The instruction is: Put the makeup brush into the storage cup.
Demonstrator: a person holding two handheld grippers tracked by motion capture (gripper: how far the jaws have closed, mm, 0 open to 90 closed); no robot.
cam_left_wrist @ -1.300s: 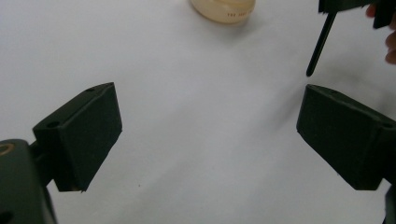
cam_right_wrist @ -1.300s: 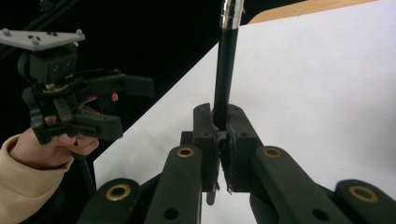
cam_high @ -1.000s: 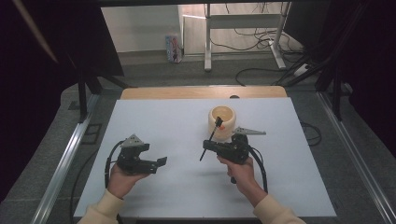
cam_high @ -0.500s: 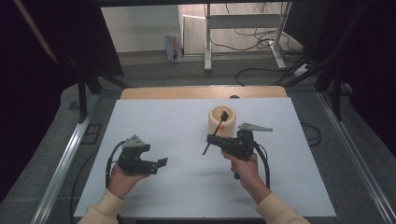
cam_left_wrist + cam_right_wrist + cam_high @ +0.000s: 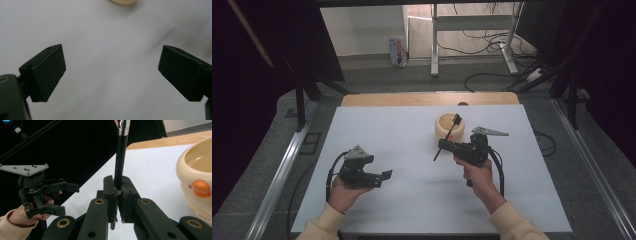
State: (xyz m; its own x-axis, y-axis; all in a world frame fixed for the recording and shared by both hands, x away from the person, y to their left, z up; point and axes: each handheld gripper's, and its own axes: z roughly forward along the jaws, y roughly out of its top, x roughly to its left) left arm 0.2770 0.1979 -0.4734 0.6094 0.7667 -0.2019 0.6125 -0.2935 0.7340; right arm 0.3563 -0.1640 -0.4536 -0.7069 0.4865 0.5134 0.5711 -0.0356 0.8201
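Note:
My right gripper is shut on a thin black stick with a silver ferrule near its top. The stick slants up and away, and its upper end stands over the rim of a cream bowl. In the right gripper view the jaws pinch the stick low on its shaft, with the bowl and its orange knob close on the right. My left gripper rests open on the white table at the front left, with nothing between its fingers. It is seen again in the right gripper view.
A white sheet covers the table, with a bare wooden strip along the far edge. Metal rails run down both sides. The bowl's edge shows far ahead of the left gripper.
My right gripper has moved a little right and away with the stick, bringing its upper end over the bowl. The left gripper has stayed put.

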